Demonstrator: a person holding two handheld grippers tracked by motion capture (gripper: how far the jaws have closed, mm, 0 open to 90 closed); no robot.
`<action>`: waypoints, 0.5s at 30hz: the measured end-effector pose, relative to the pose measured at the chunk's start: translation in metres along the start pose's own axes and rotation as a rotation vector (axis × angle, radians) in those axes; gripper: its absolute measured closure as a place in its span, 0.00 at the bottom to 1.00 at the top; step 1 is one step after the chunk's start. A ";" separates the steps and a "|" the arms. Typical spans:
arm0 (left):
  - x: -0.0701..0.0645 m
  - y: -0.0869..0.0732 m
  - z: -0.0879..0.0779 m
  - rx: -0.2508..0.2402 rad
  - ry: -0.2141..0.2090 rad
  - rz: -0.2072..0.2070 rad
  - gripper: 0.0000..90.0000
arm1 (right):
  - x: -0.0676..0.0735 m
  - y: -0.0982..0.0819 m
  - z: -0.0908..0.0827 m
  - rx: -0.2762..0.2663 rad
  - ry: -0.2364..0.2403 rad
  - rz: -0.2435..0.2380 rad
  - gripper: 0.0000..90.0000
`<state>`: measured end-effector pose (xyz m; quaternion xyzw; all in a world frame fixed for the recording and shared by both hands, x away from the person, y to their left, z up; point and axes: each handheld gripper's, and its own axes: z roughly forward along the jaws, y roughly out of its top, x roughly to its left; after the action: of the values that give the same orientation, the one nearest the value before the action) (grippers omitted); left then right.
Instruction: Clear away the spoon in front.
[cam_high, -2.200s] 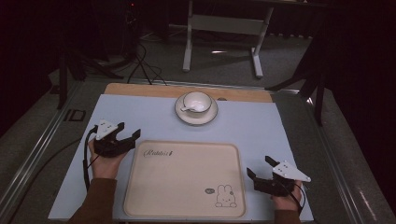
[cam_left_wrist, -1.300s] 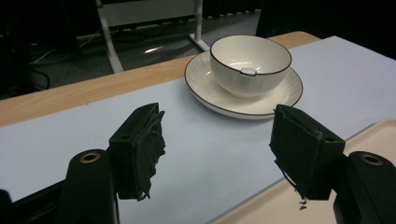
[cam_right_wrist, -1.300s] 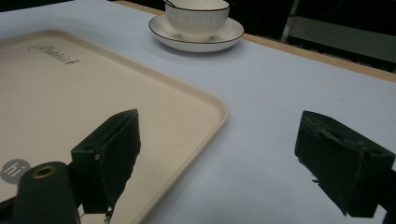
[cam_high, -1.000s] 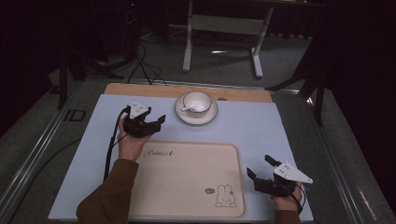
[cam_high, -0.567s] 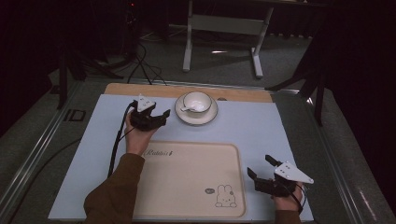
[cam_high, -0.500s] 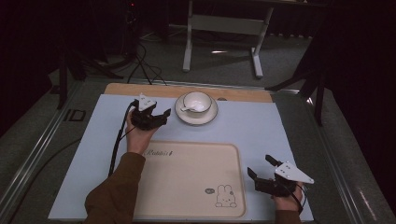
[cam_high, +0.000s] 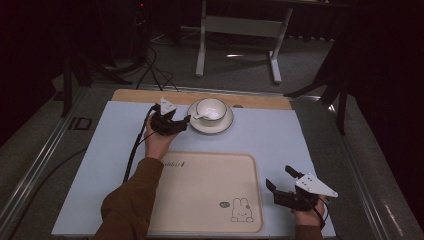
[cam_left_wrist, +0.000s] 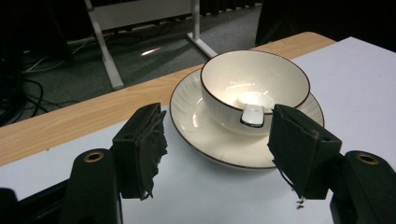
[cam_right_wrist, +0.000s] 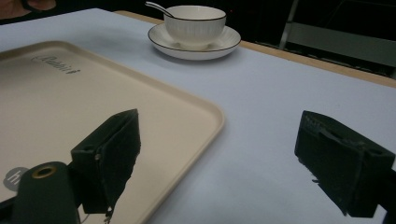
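Note:
A white bowl (cam_high: 211, 108) stands on a white saucer (cam_high: 220, 125) at the far middle of the table, with a spoon (cam_high: 196, 116) resting in it. My left gripper (cam_high: 184, 124) is open just left of the saucer, jaws pointing at it. In the left gripper view the saucer (cam_left_wrist: 201, 126) and the spoon's handle tip (cam_left_wrist: 253, 114) lie just beyond the open left gripper (cam_left_wrist: 219, 140). My right gripper (cam_high: 278, 176) is open and holds nothing at the front right, beside a cream tray (cam_high: 200, 190). The tray's corner (cam_right_wrist: 196, 116) lies between the right gripper's (cam_right_wrist: 224, 158) jaws, lower down.
A pale blue mat (cam_high: 280, 135) covers the table, with a wooden strip (cam_high: 260, 101) along the far edge. The tray bears a bunny print (cam_high: 240, 211). A metal stand (cam_high: 235, 30) and cables (cam_high: 155, 60) are on the floor behind.
My left gripper has moved forward and to the right, from the tray's far left corner to beside the saucer. The right gripper has stayed put.

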<state>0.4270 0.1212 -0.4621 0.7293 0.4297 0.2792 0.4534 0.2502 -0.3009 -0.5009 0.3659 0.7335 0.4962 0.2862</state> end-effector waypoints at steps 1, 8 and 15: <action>-0.001 0.001 0.002 0.001 -0.002 0.005 0.39 | 0.000 0.000 0.000 0.001 0.000 0.000 0.15; -0.006 0.006 0.013 0.022 -0.024 0.012 0.44 | -0.001 0.000 -0.002 -0.006 -0.003 0.004 0.15; -0.008 0.006 0.027 0.063 -0.052 0.022 0.53 | -0.002 0.000 -0.003 -0.011 -0.010 0.005 0.15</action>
<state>0.4469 0.1020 -0.4688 0.7549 0.4184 0.2513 0.4381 0.2489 -0.3042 -0.4996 0.3687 0.7283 0.4993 0.2904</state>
